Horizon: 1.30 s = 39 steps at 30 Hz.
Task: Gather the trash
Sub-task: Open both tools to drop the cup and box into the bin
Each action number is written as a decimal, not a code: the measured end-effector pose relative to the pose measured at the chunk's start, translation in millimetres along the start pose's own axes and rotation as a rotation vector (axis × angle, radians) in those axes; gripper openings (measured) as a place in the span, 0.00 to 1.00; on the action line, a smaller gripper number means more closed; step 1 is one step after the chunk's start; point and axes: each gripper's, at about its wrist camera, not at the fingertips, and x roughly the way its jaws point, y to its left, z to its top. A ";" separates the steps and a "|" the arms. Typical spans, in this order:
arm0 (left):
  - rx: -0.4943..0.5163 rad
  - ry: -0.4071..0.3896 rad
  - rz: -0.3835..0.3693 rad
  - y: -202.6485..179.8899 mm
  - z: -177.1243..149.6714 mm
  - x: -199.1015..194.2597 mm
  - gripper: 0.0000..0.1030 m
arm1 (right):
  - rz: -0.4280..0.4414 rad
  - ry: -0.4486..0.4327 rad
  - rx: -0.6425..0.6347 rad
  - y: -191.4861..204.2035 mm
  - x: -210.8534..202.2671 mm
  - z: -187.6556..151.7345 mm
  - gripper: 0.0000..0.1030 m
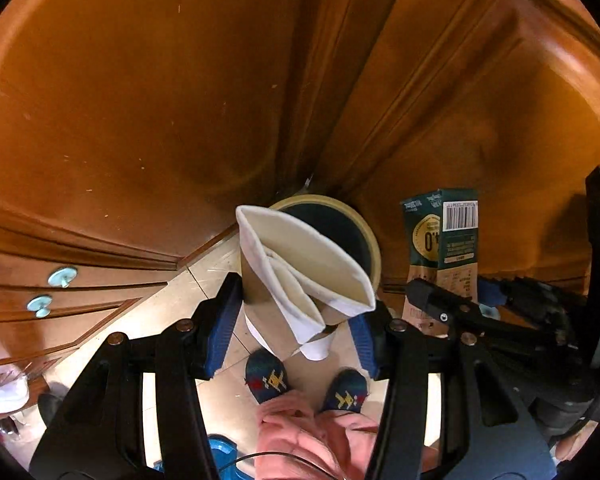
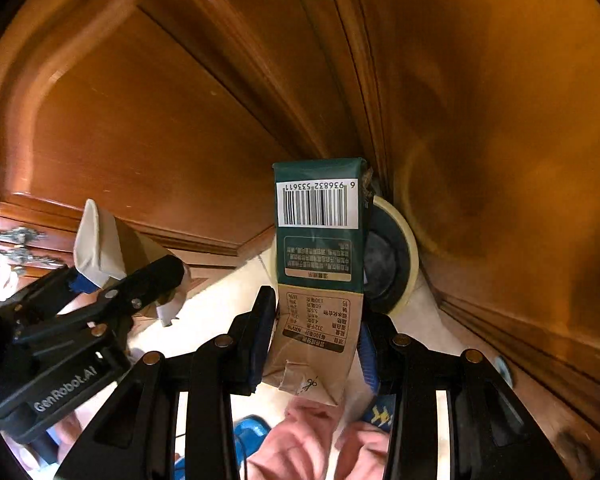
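Note:
My left gripper (image 1: 296, 314) is shut on a crushed paper cup (image 1: 300, 256), brown outside and white inside, pinched between the blue pads. Just beyond the cup, on the floor, stands a round bin (image 1: 374, 240) with a cream rim and a dark inside. My right gripper (image 2: 316, 320) is shut on a green and brown drink carton (image 2: 320, 240) with a barcode, held upright beside the bin (image 2: 410, 248). Each view shows the other gripper too: the right gripper (image 1: 448, 304) with its carton (image 1: 440, 240), and the left gripper (image 2: 124, 280) with its cup (image 2: 100, 248).
Brown wooden cabinet doors (image 1: 140, 100) rise close behind the bin. Drawers with metal knobs (image 1: 62, 276) lie to the left. The floor (image 1: 204, 292) is pale tile. The person's feet in patterned slippers (image 1: 266, 376) and pink trousers (image 1: 300, 432) are right below the grippers.

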 end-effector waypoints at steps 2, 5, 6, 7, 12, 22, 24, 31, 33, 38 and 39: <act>0.000 0.007 -0.006 3.1 5.0 8.9 0.47 | -0.007 0.008 0.001 -2.1 13.6 1.6 0.37; 0.003 0.014 -0.021 7.5 10.7 19.7 0.48 | -0.019 0.016 0.010 -6.8 29.2 1.1 0.37; 0.004 0.018 -0.031 9.3 12.9 23.4 0.48 | -0.021 0.017 0.013 -7.5 32.8 1.0 0.37; 0.005 0.021 -0.035 10.1 13.0 25.6 0.48 | -0.022 0.016 0.016 -7.1 36.0 -0.2 0.37; 0.020 0.027 -0.058 16.0 15.0 32.1 0.68 | -0.030 0.012 0.034 -0.8 42.8 11.9 0.41; 0.045 0.026 -0.074 19.0 7.2 26.2 0.84 | -0.057 0.007 0.079 2.4 34.1 12.8 0.52; 0.052 0.025 -0.071 13.7 6.7 24.5 0.85 | -0.057 0.007 0.089 5.2 31.1 11.6 0.52; 0.060 0.019 -0.071 2.4 4.7 11.1 0.85 | -0.064 0.021 0.124 -4.7 18.8 7.8 0.52; 0.060 0.014 -0.072 0.8 4.0 -0.5 0.85 | -0.061 0.023 0.134 -5.3 10.2 7.7 0.52; 0.052 0.005 -0.078 -3.2 1.3 -34.1 0.85 | -0.056 0.019 0.142 -1.7 -19.6 6.6 0.52; 0.051 0.002 -0.079 -4.1 0.6 -41.7 0.85 | -0.058 0.023 0.138 0.7 -28.2 6.3 0.52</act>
